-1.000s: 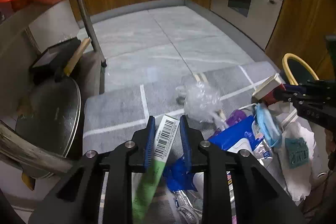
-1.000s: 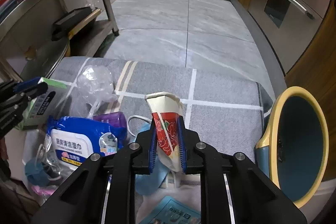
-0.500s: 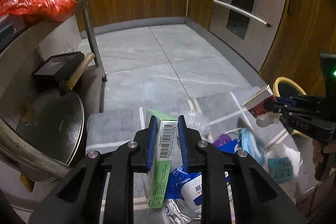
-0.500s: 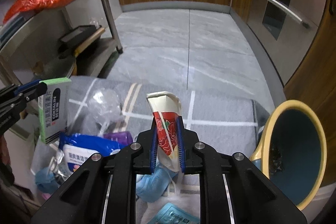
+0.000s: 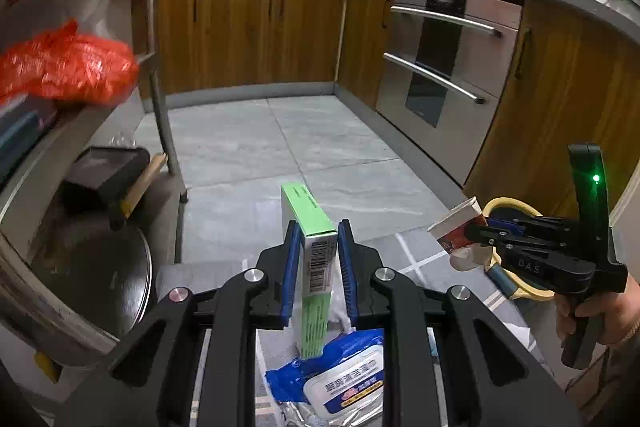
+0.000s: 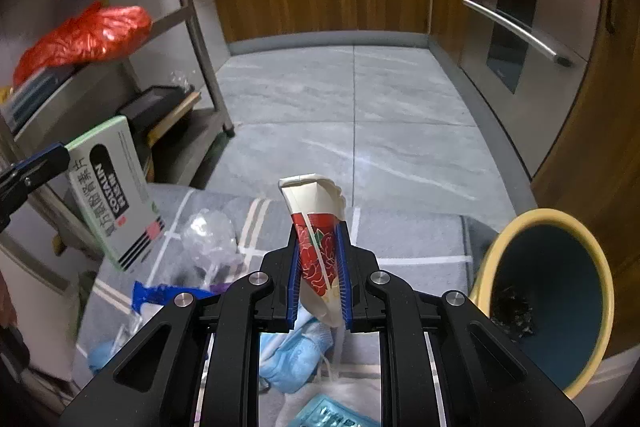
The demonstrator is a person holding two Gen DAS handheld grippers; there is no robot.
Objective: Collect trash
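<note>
**Both tongs loaded, bin next**

Now: left gripper [image 5: 318, 263] clenched on green-and-white cardboard box [image 5: 314, 251]; right gripper [image 6: 319, 267] clenched on crushed red-patterned paper cup [image 6: 316, 227]. Carry step. Both held left of yellow-rimmed blue bin [image 6: 560, 291]; next, swing over its mouth, release.

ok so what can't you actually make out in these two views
- Bin: right wrist view, near side cut off by the picture edge; the dark clump inside is too dim to identify.
- Wipes pack: left wrist view, partly covered by the left gripper.
- Red bag: left wrist view, blurred.
</note>
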